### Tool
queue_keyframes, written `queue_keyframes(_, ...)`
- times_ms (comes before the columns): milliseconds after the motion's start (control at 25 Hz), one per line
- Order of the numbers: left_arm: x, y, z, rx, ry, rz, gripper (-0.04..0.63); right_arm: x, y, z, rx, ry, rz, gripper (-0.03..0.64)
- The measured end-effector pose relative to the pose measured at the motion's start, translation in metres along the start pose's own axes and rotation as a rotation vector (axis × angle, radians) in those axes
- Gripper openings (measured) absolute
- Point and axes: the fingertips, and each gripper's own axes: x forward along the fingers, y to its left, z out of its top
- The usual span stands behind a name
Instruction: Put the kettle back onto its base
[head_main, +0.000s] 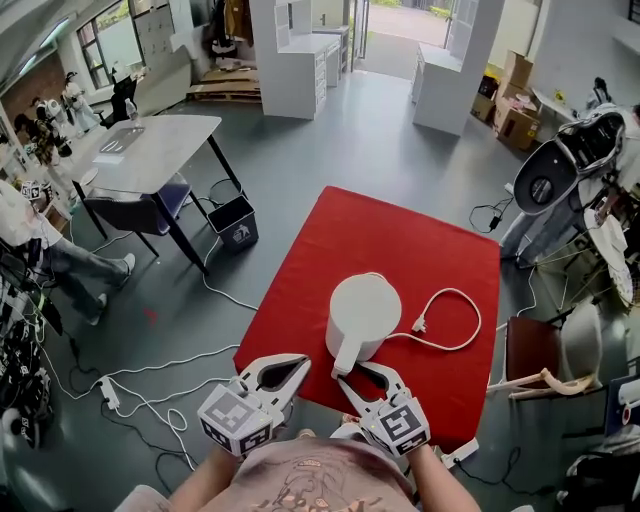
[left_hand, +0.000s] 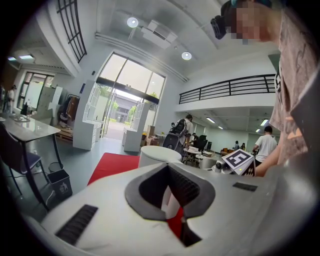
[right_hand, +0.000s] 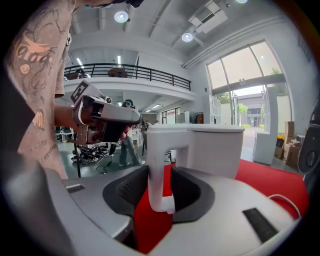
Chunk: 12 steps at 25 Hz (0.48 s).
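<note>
I see the white kettle (head_main: 365, 308) standing upright on the red table (head_main: 400, 230), a little below the middle of the head view. Its handle (head_main: 345, 358) points down the frame, towards me. From above I cannot make out a base under it. A white cord (head_main: 465, 300) comes out from the kettle's far side and loops across the cloth to the right. It ends in a plug (head_main: 420, 323) lying just right of the kettle body.

My right gripper (head_main: 362, 375) sits at the lower centre of the head view with its jaws spread to either side of the handle. In the right gripper view the handle hangs in the middle of the frame between the two dark pads. A strip of red cloth shows beside it, so as far as I can see the pads are not pressing on it.

My left gripper (head_main: 300, 362) is just left of the right one, near the table's lower edge and off the kettle. Its fingertips meet, and it has nothing in its grip. In the left gripper view the kettle's rounded top rises just beyond the jaws, centre frame
</note>
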Motion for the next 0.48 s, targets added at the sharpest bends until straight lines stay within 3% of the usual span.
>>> queue_keyframes(160, -0.006, -0.006, -0.003, 0.009, 0.001, -0.031, -0.003, -0.008, 0.003, -0.005, 0.026, 0.004, -0.055, 0.103)
queue_keyframes(280, -0.013, -0.012, -0.005, 0.009, -0.003, -0.059, -0.003, -0.019, 0.005, -0.005, 0.052, -0.005, -0.112, 0.008)
queue_keyframes(480, -0.021, -0.028, -0.008, 0.020, -0.009, -0.115, -0.003, -0.042, 0.013, 0.000, 0.081, -0.026, -0.181, 0.008)
